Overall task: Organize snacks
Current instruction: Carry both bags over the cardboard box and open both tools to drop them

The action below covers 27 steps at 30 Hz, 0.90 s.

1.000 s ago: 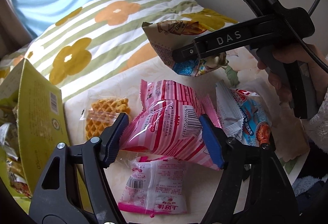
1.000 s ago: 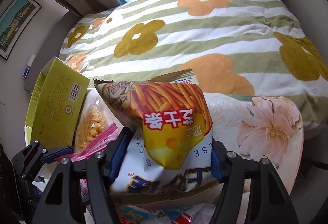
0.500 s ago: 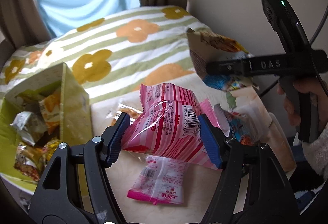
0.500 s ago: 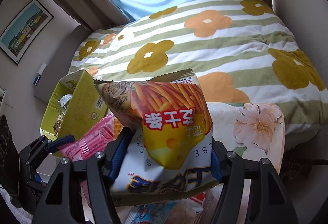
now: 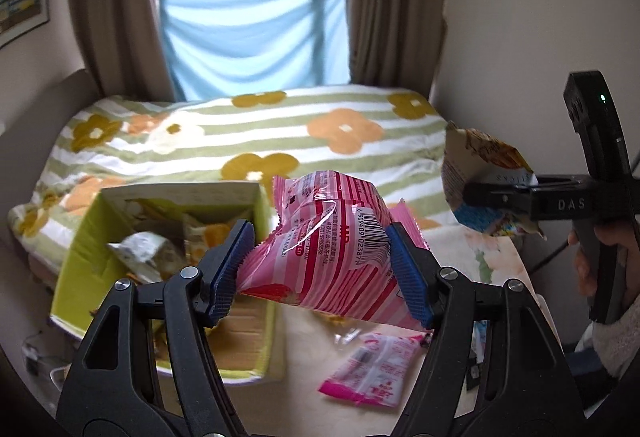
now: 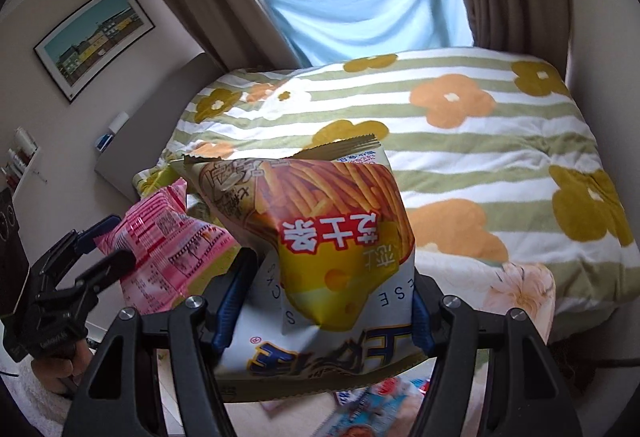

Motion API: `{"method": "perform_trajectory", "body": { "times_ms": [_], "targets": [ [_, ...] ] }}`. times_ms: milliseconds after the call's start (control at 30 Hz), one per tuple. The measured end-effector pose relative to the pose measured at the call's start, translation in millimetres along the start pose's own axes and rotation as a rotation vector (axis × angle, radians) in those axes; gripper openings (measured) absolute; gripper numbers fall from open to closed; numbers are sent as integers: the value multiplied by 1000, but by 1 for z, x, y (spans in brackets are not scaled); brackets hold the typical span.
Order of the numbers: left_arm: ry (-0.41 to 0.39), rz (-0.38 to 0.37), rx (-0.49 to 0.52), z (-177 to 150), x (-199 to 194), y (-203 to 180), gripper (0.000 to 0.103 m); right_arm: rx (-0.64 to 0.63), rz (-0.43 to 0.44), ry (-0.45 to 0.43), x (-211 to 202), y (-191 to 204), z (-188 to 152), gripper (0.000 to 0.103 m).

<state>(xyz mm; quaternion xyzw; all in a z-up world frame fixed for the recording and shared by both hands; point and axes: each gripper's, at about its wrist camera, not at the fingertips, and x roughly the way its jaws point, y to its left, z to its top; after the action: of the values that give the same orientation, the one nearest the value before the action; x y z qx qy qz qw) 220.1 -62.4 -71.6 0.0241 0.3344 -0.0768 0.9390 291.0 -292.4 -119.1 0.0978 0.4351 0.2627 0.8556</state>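
Observation:
My left gripper [image 5: 320,273] is shut on a pink striped snack bag [image 5: 328,241] and holds it in the air, right of an open green box [image 5: 80,257] with several snacks inside. My right gripper [image 6: 324,301] is shut on a cheese-stick snack bag [image 6: 332,237], lifted above the table. That bag [image 5: 480,181] and the right gripper [image 5: 500,193] show at the right of the left wrist view. The pink bag [image 6: 168,241] and left gripper [image 6: 100,245] show at the left of the right wrist view.
A small pink packet [image 5: 372,373] lies on the table [image 5: 304,397] below the left gripper. More packets [image 6: 368,409] lie under the right gripper. A flowered bed [image 5: 256,133] lies behind, with a window and curtains beyond.
Both grippers have risen with their bags. The left gripper has moved left toward the green box, whose open inside has come into view.

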Motion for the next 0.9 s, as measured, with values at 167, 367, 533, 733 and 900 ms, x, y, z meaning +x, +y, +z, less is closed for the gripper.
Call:
{"method": "perform_trajectory", "body": {
  "times_ms": [167,367,533,733,900],
  "targets": [
    [-26,40,-52,6,-7,50,65,-36,33,-2,22,40,17,63],
    [-13,72,-94,8,-4,128,65,-64,68,11,62,99,30,63],
    [30,80,-110,2,12,189,65,-59,92,45,105,147,31,63],
    [100,87,-71,-10,43,236,74,-31,71,77,141,179,24,63],
    [145,41,-61,-20,58,261,103,28,29,90,156,182,16,63]
  ]
}}
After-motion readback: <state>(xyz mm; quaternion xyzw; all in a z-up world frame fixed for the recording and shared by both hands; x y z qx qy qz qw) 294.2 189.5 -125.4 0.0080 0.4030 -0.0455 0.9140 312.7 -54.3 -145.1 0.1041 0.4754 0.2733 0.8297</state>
